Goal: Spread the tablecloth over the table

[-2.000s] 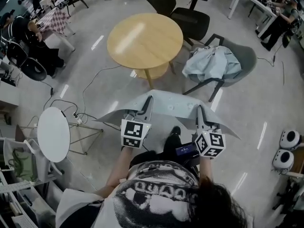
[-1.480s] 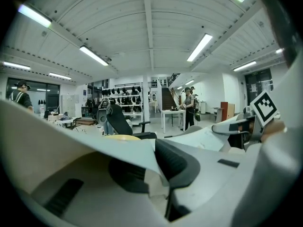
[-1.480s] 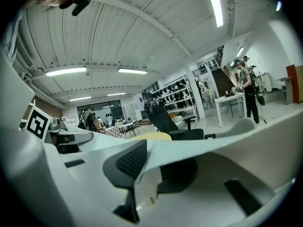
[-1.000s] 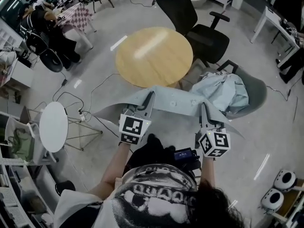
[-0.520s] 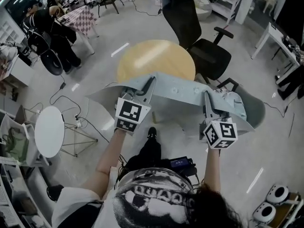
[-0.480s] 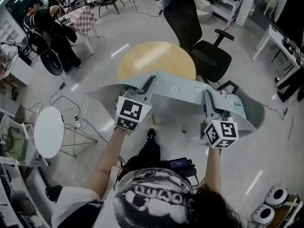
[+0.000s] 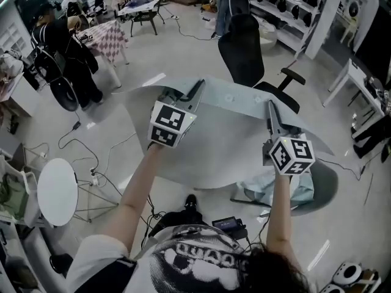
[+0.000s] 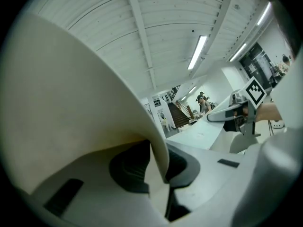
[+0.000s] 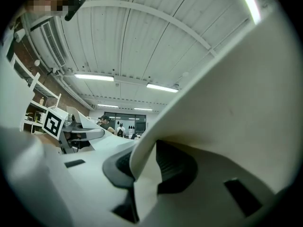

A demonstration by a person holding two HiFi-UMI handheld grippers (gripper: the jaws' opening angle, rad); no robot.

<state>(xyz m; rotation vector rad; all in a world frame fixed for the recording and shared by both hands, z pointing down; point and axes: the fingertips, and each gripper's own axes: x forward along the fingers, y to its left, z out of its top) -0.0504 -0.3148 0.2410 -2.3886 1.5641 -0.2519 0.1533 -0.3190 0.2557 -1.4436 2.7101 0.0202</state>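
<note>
A pale blue-grey tablecloth [image 7: 226, 136] hangs stretched between my two grippers, raised level in front of me. My left gripper [image 7: 197, 88] is shut on its top edge at the left, and my right gripper [image 7: 269, 106] is shut on the same edge at the right. In the left gripper view the cloth edge [image 8: 94, 108] runs down between the dark pads [image 8: 130, 167], with the right gripper [image 8: 236, 115] seen across. The right gripper view shows the cloth [image 9: 236, 93] pinched the same way, and the left gripper [image 9: 71, 129] beyond. The round wooden table is hidden behind the cloth.
A black office chair [image 7: 247, 50] stands beyond the cloth. A grey chair [image 7: 327, 185] with a bundled cloth [image 7: 284, 191] sits low right. A small white round table [image 7: 57, 191] stands at the left. People and a checkered table [image 7: 104, 32] are at the far left.
Both grippers have risen and moved forward with the tablecloth. The sheet now hangs higher and covers the round wooden table, which showed above it before.
</note>
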